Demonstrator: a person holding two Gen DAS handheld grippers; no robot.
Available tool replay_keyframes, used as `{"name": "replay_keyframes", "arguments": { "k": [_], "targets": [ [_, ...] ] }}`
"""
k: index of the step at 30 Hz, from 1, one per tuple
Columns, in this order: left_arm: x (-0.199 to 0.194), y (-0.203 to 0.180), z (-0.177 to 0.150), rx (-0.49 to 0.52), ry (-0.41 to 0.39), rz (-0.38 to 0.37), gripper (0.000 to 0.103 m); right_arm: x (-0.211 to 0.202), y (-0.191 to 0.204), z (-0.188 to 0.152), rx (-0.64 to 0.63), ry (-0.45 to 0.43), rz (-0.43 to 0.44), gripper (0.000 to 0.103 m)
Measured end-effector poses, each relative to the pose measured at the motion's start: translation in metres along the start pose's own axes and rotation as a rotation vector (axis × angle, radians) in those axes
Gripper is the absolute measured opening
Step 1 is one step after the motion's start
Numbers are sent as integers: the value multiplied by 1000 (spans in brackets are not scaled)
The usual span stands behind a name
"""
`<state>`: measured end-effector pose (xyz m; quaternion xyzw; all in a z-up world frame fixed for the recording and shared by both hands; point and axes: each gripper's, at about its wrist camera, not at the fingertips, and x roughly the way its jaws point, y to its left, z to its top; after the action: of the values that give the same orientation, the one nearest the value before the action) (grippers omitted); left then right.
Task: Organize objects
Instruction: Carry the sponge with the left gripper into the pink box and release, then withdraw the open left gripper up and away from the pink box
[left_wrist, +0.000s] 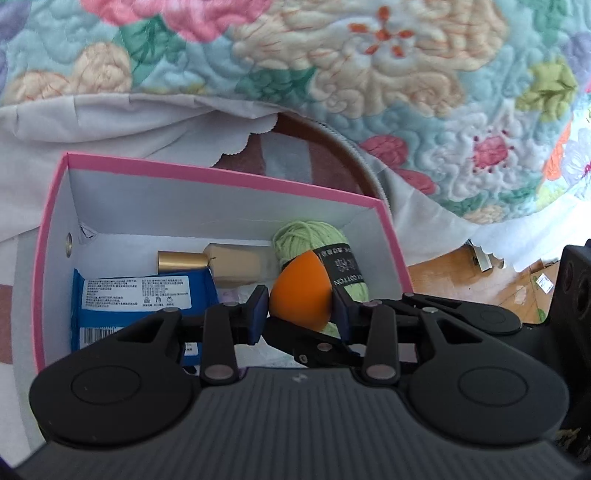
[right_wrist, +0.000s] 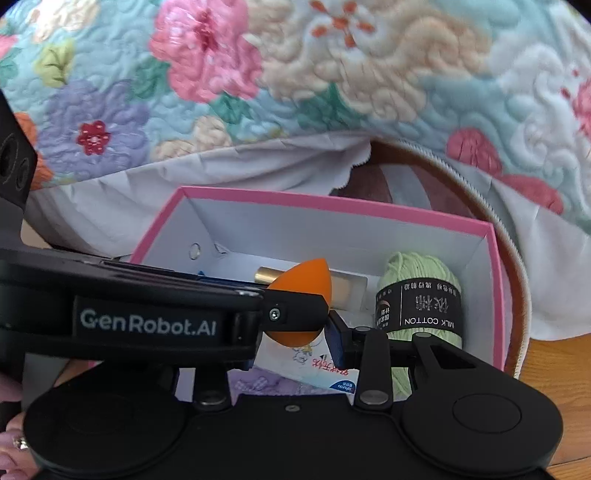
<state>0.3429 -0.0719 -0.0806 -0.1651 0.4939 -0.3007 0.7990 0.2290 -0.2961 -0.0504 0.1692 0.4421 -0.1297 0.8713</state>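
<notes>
Over the pink box (left_wrist: 221, 177), the left hand-held gripper (left_wrist: 301, 310) is clenched on 1 orange sponge (left_wrist: 299, 295), its 2 blue pads pressing either side — the sponge hangs above the box's contents. Inside lie 1 skein of green yarn (left_wrist: 314, 236), 1 gold-capped bottle (left_wrist: 207, 262) and 1 blue packet (left_wrist: 144, 299). From the right wrist view the right hand-held gripper (right_wrist: 295, 345) sits just beside the box; the other tool covers 1 finger, so I cannot tell its state. A floral quilt (left_wrist: 369, 74) lies behind.
</notes>
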Motion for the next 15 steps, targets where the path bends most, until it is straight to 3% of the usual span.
{"name": "replay_keyframes", "arguments": {
  "k": [4, 10, 15],
  "targets": [
    [9, 13, 5, -39, -4, -11, 36, 16, -4, 5, -21, 14, -21, 42],
    [17, 27, 6, -107, 20, 23, 34, 39, -19, 5, 55, 40, -57, 45],
    [8, 9, 2, -13, 18, 99, 35, 27, -24, -3, 79, 25, -48, 53]
  ]
}}
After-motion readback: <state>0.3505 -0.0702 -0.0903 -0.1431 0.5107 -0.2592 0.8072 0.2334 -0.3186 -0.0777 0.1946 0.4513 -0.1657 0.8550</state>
